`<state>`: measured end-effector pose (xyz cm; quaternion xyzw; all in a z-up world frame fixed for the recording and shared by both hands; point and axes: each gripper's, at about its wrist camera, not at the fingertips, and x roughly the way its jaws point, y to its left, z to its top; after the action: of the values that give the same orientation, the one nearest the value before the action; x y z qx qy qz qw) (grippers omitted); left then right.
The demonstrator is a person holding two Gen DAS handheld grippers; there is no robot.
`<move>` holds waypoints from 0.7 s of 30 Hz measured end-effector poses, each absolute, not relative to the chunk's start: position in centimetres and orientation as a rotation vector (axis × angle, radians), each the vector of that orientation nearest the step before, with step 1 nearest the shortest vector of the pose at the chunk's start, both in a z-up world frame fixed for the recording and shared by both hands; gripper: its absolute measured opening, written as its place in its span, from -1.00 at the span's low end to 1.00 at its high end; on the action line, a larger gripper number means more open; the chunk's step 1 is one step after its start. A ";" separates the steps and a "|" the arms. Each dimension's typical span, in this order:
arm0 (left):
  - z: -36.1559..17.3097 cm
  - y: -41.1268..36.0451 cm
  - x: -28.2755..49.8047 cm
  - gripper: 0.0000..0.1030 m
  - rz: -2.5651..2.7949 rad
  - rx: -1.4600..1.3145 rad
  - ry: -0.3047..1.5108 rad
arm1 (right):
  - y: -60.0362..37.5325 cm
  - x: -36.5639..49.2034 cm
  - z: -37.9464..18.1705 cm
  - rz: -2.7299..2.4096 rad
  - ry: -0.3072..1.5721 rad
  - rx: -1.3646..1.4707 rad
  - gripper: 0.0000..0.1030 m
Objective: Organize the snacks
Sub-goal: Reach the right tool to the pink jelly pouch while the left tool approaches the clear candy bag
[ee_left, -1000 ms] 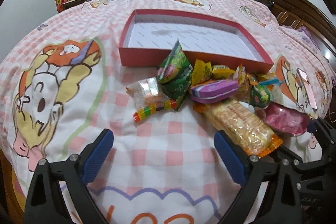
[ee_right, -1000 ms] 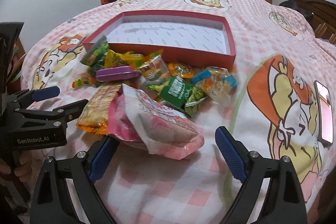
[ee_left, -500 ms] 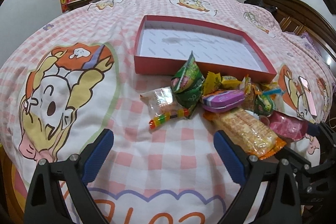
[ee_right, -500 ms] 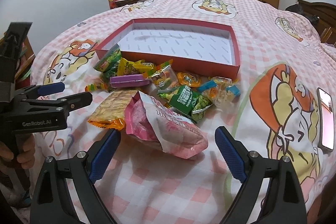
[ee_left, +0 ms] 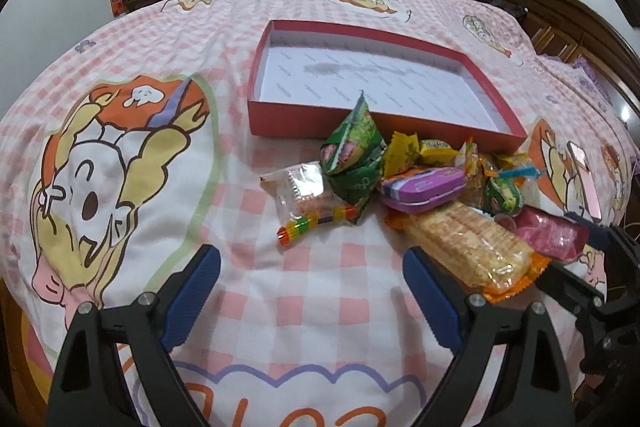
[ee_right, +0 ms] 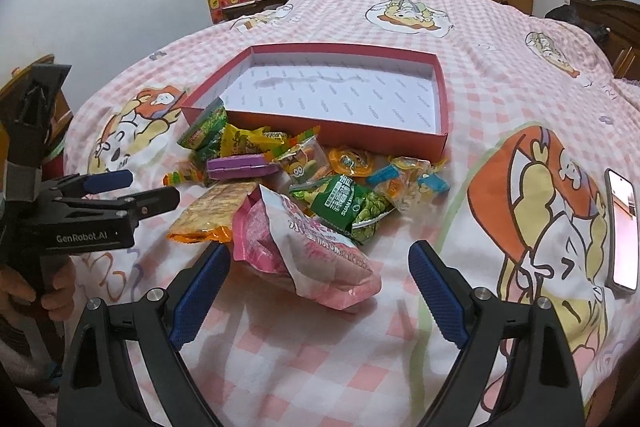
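We hold our left gripper (ee_left: 311, 295) above the bed (ee_left: 120, 67), its blue fingers (ee_left: 192, 291) spread wide with nothing between them. Our right gripper (ee_right: 319, 293) is spread just as wide and also holds nothing; the near end of a pink bag (ee_right: 316, 247) lies between its fingers (ee_right: 200, 291) without touching either.

The snacks sit in a loose pile on the pink checked bedspread, right against the near wall of a shallow red box (ee_left: 496, 95) with a white lining and nothing inside. On the left side of the pile we see a green packet (ee_left: 352, 151) standing on end, a clear wrapper (ee_left: 300, 187) beside it and a strip of coloured candy (ee_left: 316, 223) at its foot. A purple tin (ee_left: 424, 183) lies in the middle, with yellow sweets (ee_left: 404, 151) behind it. A long pack of crackers (ee_left: 468, 243) stretches toward our left gripper's right finger, just beside the pink bag. From the right wrist view we also see a dark green pouch (ee_right: 340, 203) and blue-wrapped candy (ee_right: 408, 183). A phone (ee_right: 622, 231) lies well apart on the right.
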<state>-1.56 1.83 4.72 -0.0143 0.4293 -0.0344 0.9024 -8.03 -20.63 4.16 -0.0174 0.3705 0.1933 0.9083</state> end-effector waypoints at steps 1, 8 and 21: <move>4.8 1.7 -1.6 0.85 -0.073 -0.022 0.889 | -20.7 -7.9 4.2 0.403 0.769 -0.031 0.80; 5.8 2.0 -1.7 0.85 -0.091 -0.044 0.879 | -20.8 -7.3 3.9 0.425 0.804 0.007 0.79; 6.2 2.4 -1.4 0.85 -0.068 -0.051 0.885 | -22.5 -7.1 5.3 0.420 0.783 0.019 0.76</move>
<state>-1.39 2.43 6.23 -0.0246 0.4283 -0.0329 0.9027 -7.06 -22.51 5.28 0.0092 0.3786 0.2030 0.9030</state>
